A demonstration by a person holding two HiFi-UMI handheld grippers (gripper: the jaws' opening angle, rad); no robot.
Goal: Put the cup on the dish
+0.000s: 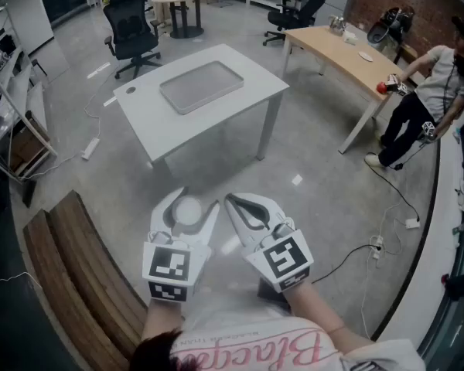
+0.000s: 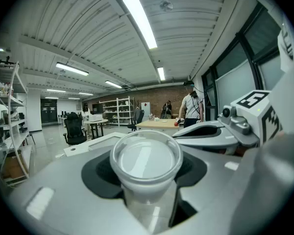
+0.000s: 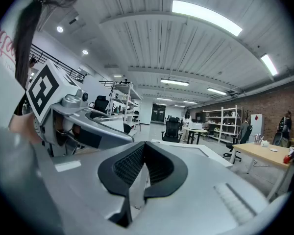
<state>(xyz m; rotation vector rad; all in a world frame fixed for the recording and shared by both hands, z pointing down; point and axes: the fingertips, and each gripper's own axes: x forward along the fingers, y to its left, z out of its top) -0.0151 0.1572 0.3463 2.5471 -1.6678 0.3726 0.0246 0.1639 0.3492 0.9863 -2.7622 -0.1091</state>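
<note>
The clear plastic cup [image 1: 188, 209] sits upright between the jaws of the left hand-held gripper [image 1: 187, 199], whose dark pads press on its sides just under the rim; in the left gripper view the cup [image 2: 146, 160] fills the middle, its open mouth turned toward the camera. The left hand-held gripper is therefore grasping the cup, held in the air near the person's body and over the grey floor [image 1: 309, 184], well apart from any table. Just to its right, the right hand-held gripper [image 1: 232, 201] is clenched with nothing between its jaws; the right gripper view shows its ribbed pads [image 3: 130, 165] brought together. Both carry marker cubes at the near end. Farther away stands the white tabletop [image 1: 243, 99], and on it lies the dish [image 1: 201, 86], a flat grey rectangular one with rounded corners, bare on top. Beyond the white tabletop's far left corner is a black office chair [image 1: 131, 29]. To the far right a wooden tabletop [image 1: 336, 52] carries a few small things, and a person [image 1: 437, 91] stands at its right end. A slatted wooden bench [image 1: 77, 269] runs along the near left.
</note>
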